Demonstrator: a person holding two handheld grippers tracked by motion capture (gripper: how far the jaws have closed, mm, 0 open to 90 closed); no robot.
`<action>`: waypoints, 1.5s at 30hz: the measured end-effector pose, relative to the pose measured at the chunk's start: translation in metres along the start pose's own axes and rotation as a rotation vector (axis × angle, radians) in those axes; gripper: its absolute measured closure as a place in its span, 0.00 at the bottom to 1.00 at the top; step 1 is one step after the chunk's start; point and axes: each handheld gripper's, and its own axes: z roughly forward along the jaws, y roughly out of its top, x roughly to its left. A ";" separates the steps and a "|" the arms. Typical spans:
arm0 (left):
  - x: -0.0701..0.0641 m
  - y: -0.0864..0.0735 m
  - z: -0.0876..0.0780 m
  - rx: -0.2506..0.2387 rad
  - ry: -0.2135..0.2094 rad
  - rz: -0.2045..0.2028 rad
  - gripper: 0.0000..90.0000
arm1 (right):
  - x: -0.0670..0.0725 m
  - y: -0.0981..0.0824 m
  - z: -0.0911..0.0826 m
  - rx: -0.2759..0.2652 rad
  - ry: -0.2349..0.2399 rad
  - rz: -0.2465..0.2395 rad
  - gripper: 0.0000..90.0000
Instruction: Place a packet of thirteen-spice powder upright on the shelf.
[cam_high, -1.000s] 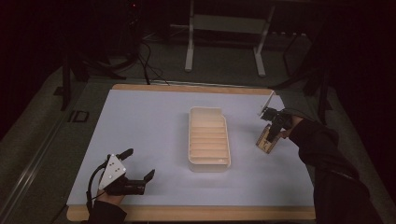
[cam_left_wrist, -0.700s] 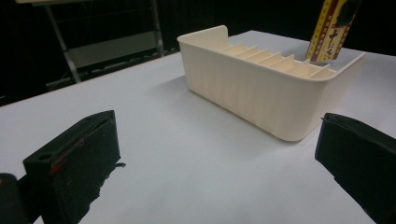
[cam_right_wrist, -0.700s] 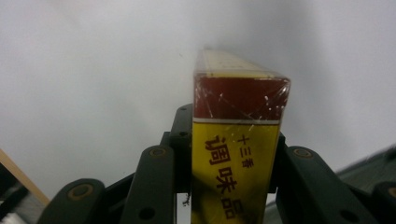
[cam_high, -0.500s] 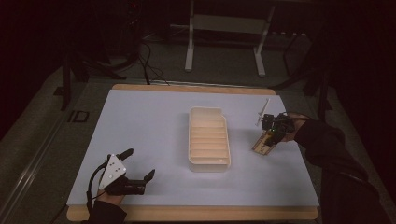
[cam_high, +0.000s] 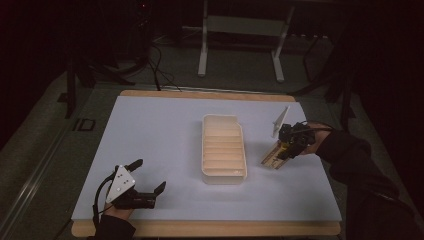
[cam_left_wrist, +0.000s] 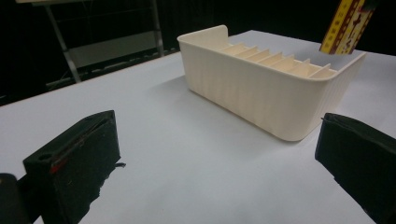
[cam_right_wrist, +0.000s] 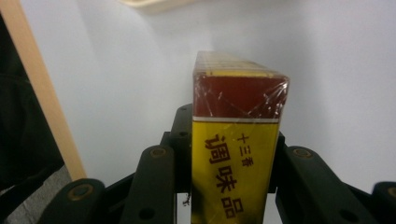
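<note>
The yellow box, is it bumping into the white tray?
Apart. In the high view, bare table shows between the box, clamped in the right gripper, and the tray.

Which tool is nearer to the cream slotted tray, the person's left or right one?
Right. The right tool holds a yellow box just beside the tray, at its right wall. The left tool rests open near the table's front-left, farther off.

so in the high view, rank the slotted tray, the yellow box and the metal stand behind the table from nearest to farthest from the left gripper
1. Slotted tray, mid-table, up and right of the left gripper.
2. Yellow box, beyond the tray's right side, clamped in the right gripper.
3. Metal stand, on the floor past the table's far edge.
</note>
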 end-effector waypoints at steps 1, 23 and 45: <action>0.000 0.000 0.000 0.000 0.000 0.000 0.00 | 0.002 0.001 -0.003 -0.004 -0.003 -0.001 0.76; 0.000 0.000 0.000 0.000 -0.002 -0.001 0.00 | 0.032 0.039 -0.048 -0.189 -0.069 -0.120 0.76; 0.001 0.000 0.000 0.003 -0.007 -0.002 0.00 | 0.042 0.061 -0.022 -0.402 -0.014 -0.209 0.76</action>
